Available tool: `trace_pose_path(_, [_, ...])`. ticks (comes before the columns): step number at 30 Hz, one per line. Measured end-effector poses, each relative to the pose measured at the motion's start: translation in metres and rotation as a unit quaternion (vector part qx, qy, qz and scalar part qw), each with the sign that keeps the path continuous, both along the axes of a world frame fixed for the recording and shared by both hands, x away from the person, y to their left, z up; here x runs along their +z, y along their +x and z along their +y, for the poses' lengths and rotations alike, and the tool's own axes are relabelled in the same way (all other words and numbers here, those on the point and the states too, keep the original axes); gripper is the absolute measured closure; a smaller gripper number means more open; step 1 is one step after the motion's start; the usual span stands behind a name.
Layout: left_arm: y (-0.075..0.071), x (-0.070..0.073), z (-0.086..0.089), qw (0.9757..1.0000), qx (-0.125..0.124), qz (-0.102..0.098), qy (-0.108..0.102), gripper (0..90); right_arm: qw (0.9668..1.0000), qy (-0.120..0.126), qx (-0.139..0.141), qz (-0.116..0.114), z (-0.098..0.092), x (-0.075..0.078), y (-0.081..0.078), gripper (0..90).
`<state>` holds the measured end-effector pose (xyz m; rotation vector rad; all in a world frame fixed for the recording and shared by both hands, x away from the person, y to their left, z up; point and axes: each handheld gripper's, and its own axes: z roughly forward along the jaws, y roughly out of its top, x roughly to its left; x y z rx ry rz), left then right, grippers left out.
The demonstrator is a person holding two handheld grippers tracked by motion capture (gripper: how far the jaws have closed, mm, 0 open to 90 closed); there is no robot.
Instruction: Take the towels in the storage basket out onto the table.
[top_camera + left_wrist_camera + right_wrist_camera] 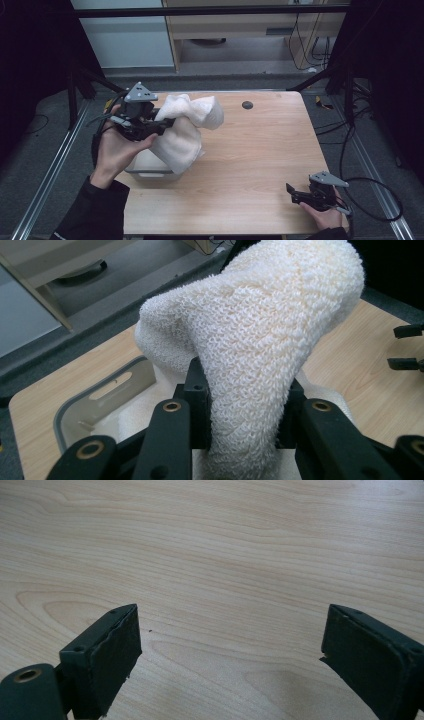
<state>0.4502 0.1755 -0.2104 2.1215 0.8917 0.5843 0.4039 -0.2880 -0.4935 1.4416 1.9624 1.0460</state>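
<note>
Left gripper [162, 122] is pinching the white towel [192, 127] mid-fold so both ends are draping clear of the grey bin [150, 170] below its fingers, while the right gripper [300, 195] is idling wide open, holding nothing.

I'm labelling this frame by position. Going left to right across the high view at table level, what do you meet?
left gripper shut on the white towel → small dark round spot in the table → right gripper, jaws open, low on the wooden table.
</note>
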Motion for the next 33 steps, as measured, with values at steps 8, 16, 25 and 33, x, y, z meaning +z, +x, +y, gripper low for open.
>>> trace_pose_path(8, [0.000, 0.002, -0.027, 0.9997, -0.026, -0.004, 0.005, 68.1, 1.0000, 0.000, 0.000, 0.000, 0.000, 0.000, 0.000, 9.0])
trace_pose_path(16, [0.001, -0.003, -0.047, 0.9991, -0.040, 0.004, 0.013, 68.0, 1.0000, 0.000, -0.001, -0.002, -0.001, 0.000, 0.000, 9.0])
trace_pose_path(25, [0.003, -0.013, -0.072, 0.9979, -0.061, 0.009, 0.020, 68.0, 1.0000, 0.000, 0.001, -0.003, -0.001, 0.001, -0.001, 8.9])
trace_pose_path(33, [0.006, -0.023, -0.086, 0.9971, -0.073, 0.012, 0.018, 67.9, 1.0000, 0.000, 0.001, -0.004, 0.000, 0.000, -0.001, 8.8])
